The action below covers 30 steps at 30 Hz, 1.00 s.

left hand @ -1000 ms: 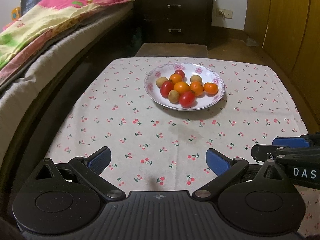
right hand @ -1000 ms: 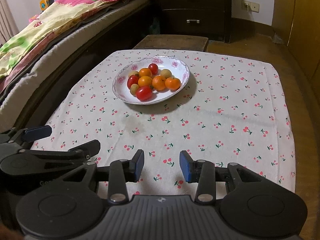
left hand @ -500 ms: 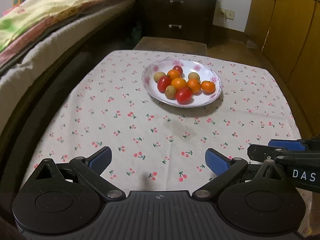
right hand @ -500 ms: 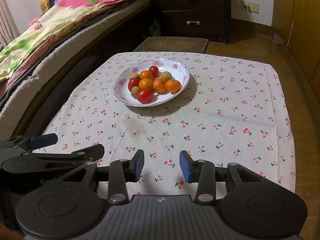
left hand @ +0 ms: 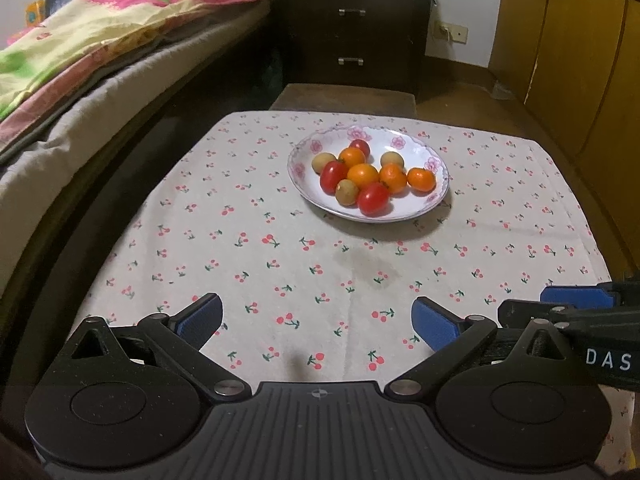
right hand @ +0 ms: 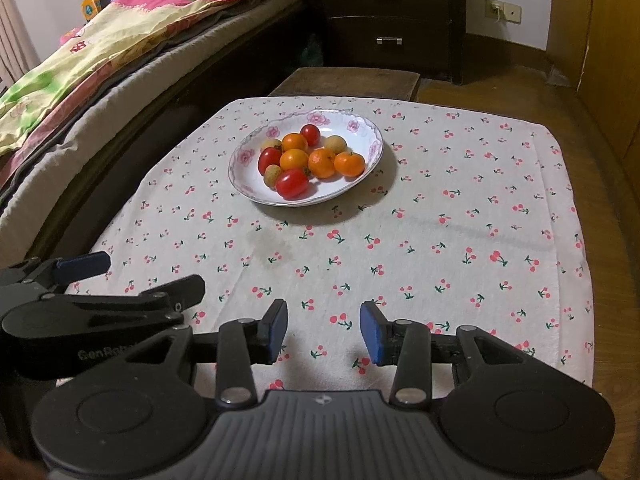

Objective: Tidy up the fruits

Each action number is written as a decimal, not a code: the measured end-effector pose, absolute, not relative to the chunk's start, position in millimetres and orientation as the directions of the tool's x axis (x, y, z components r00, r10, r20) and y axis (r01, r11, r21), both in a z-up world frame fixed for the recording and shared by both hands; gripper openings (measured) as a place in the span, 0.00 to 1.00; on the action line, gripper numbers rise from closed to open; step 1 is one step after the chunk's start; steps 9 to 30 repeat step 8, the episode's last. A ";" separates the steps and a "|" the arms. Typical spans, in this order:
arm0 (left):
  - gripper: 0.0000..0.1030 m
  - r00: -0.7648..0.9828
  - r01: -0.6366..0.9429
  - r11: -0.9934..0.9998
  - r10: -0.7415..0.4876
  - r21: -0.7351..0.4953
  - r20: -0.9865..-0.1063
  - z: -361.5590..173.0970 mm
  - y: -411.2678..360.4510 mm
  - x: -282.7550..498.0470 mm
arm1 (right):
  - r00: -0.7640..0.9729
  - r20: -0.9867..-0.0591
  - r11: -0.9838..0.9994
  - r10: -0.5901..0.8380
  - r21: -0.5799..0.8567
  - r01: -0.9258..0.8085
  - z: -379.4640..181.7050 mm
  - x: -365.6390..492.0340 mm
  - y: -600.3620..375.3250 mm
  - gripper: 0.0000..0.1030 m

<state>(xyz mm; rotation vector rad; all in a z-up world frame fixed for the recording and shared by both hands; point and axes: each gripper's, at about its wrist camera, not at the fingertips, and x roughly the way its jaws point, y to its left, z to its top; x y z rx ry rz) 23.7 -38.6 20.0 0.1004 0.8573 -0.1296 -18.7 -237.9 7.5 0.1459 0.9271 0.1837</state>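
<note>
A white plate with a pink flower rim [left hand: 412,148] [right hand: 360,128] sits toward the far side of the table and holds several fruits: red tomatoes [left hand: 373,199] [right hand: 292,183], small oranges [left hand: 362,175] [right hand: 322,162] and tan longans [left hand: 346,192] [right hand: 335,143]. My left gripper [left hand: 318,320] is open wide and empty, low over the near part of the cloth. My right gripper [right hand: 323,330] is open and empty, beside it on the right. Each gripper shows in the other's view: the right one [left hand: 560,304], the left one [right hand: 128,276].
The table wears a white cloth with a cherry print [left hand: 280,240] [right hand: 460,220]. A bed with a colourful quilt [left hand: 100,40] runs along the left. A dark drawer chest [left hand: 352,32] and a wooden stool [left hand: 344,96] stand behind. Wooden cabinets [left hand: 580,60] line the right.
Both cameras have shifted slightly, the left one tilting and the plate drifting in view. Both grippers stay open and empty near the table's front edge.
</note>
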 end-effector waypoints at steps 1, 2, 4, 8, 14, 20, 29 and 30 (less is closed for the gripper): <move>0.99 0.648 0.154 0.987 -0.073 0.037 -0.758 19.9 -38.8 23.9 | 0.586 -0.780 0.975 0.219 0.203 -0.094 7.5 -18.6 -238.0 0.40; 0.99 0.647 0.155 0.987 -0.074 0.036 -0.759 19.5 -38.6 24.1 | 0.586 -0.780 0.975 0.219 0.203 -0.094 7.5 -18.6 -237.8 0.40; 0.99 0.647 0.157 0.987 -0.071 0.041 -0.759 19.3 -39.1 24.2 | 0.587 -0.779 0.975 0.219 0.204 -0.093 7.5 -18.7 -237.9 0.40; 0.99 0.660 0.150 0.987 -0.053 0.063 -0.750 20.3 -40.9 22.6 | 0.588 -0.779 0.975 0.219 0.204 -0.093 7.0 -18.6 -237.9 0.40; 0.99 0.660 0.150 0.987 -0.053 0.063 -0.750 20.3 -40.9 22.6 | 0.588 -0.779 0.975 0.219 0.204 -0.093 7.0 -18.6 -237.9 0.40; 0.99 0.660 0.150 0.987 -0.053 0.063 -0.750 20.3 -40.9 22.6 | 0.588 -0.779 0.975 0.219 0.204 -0.093 7.0 -18.6 -237.9 0.40; 0.99 0.660 0.150 0.987 -0.053 0.063 -0.750 20.3 -40.9 22.6 | 0.588 -0.779 0.975 0.219 0.204 -0.093 7.0 -18.6 -237.9 0.40; 0.99 0.660 0.150 0.987 -0.053 0.063 -0.750 20.3 -40.9 22.6 | 0.588 -0.779 0.975 0.219 0.204 -0.093 7.0 -18.6 -237.9 0.40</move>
